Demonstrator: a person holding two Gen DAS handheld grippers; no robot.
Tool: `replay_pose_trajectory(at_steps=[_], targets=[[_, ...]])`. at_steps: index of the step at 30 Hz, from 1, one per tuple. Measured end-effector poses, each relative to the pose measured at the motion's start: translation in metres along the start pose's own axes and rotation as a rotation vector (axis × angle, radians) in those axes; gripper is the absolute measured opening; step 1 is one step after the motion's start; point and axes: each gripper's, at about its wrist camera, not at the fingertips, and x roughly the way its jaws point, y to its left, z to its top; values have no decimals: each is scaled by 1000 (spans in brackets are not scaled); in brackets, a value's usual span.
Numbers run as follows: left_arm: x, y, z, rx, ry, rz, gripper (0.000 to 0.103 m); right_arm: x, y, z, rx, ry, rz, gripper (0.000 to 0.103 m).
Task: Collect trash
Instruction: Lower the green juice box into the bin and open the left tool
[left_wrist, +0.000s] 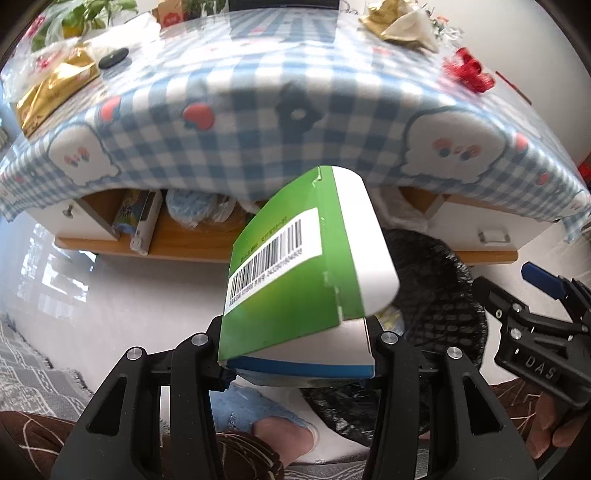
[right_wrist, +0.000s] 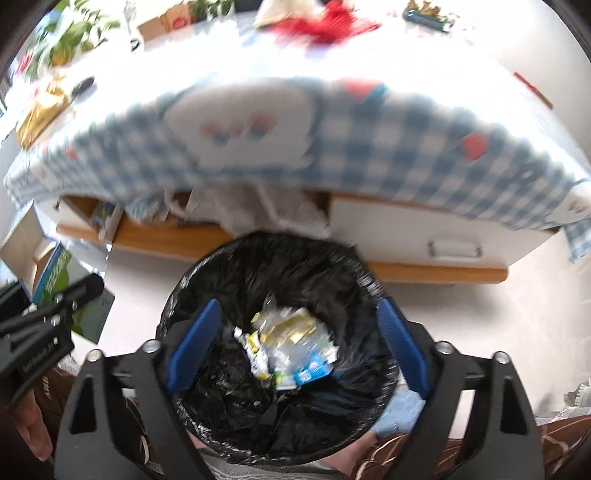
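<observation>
A green and white box (left_wrist: 295, 258) with a barcode label is clamped at its lower end between the jaws of my left gripper (left_wrist: 297, 369), held in the air in front of the table edge. To its right stands a bin with a black liner (left_wrist: 436, 288). My right gripper (right_wrist: 298, 306) hovers straight over that bin (right_wrist: 258, 258), blue pads (right_wrist: 195, 339) wide apart with nothing between them. Crumpled wrappers (right_wrist: 291, 339) lie on the bin's bottom. The right gripper (left_wrist: 535, 295) also shows in the left wrist view, and the left gripper (right_wrist: 74, 295) with the box (right_wrist: 55, 273) shows at the right wrist view's left edge.
A low table with a blue checked cloth (left_wrist: 258, 110) fills the far side. On it lie a gold bag (left_wrist: 55, 88), crumpled gold and white paper (left_wrist: 399, 22) and a red wrapper (left_wrist: 469, 70). An open drawer (left_wrist: 147, 221) with items sits under the table. A person's knees are below.
</observation>
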Motion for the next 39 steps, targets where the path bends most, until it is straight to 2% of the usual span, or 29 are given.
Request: replay_pose_trajectory(at_steps=[3, 9, 13, 21, 29, 39], targets=[[-9, -14, 8, 15, -11, -1, 46, -12, -17, 9, 25, -22, -18, 94], [-12, -45, 21, 52, -7, -7, 46, -21, -56, 18, 52, -27, -50, 95], [-10, -67, 30, 58, 3, -41, 46, -23, -84, 19, 67, -16, -66, 95], [16, -114, 32, 103, 40, -65, 46, -9, -126, 5, 128, 6, -76, 95], [47, -134, 20, 128, 81, -72, 46, 21, -133, -12, 116, 75, -77, 95], [68, -135, 10, 129, 96, -57, 46, 35, -132, -20, 112, 100, -75, 95]])
